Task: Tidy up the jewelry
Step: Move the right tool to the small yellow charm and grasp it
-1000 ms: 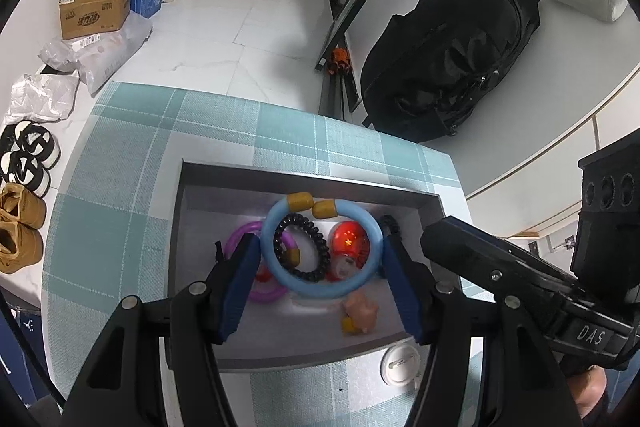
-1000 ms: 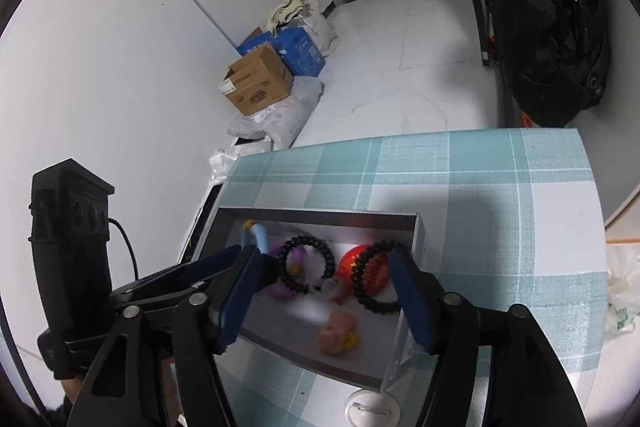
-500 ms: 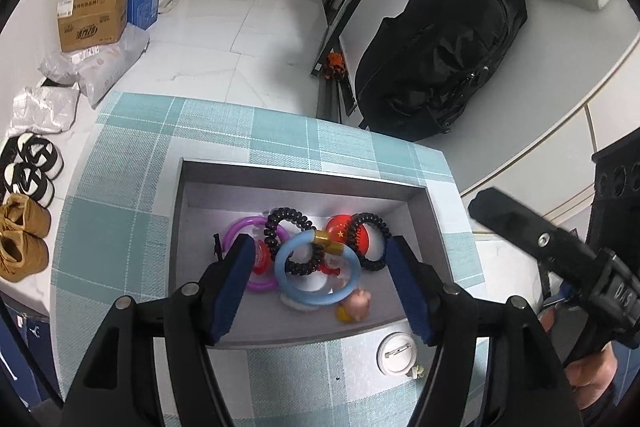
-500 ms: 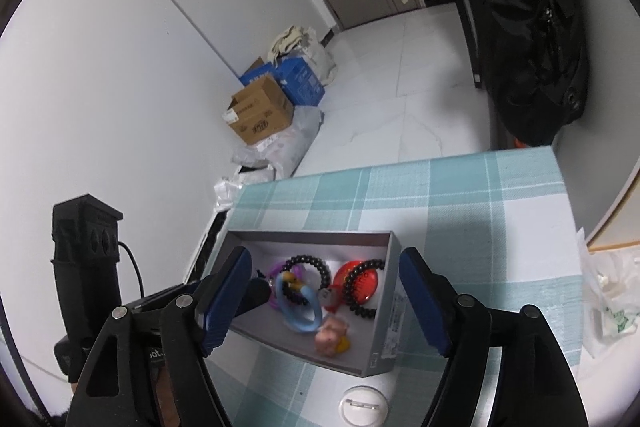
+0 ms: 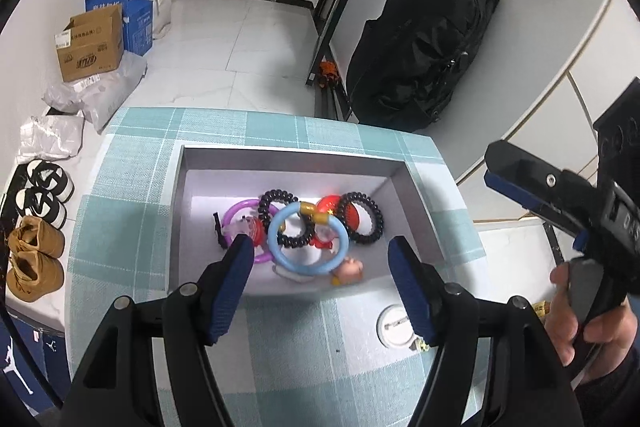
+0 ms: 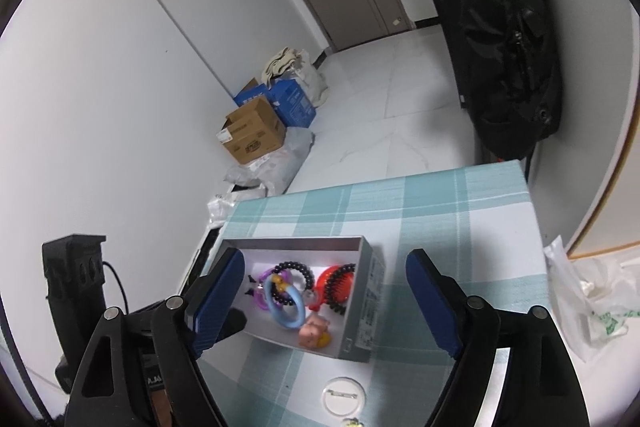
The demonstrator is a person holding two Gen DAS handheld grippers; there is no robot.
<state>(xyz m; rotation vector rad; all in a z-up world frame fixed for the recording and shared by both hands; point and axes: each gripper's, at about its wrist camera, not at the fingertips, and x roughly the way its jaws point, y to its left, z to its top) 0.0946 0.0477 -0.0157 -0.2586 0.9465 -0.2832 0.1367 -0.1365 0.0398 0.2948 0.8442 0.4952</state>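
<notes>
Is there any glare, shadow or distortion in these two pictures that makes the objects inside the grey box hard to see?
Left wrist view: glare whitens the floor of the grey box behind the black spiral hair ties; straight edges bow. Right wrist view: the same glare, smaller; the light blue ring stays clear; black vignette at corners.

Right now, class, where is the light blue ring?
The light blue ring lies inside the grey box, overlapping a black coil hair tie, just left of the pink figurine.

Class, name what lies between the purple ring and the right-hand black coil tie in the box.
In the left wrist view: the blue ring, the other coil tie and a red ornament.
</notes>
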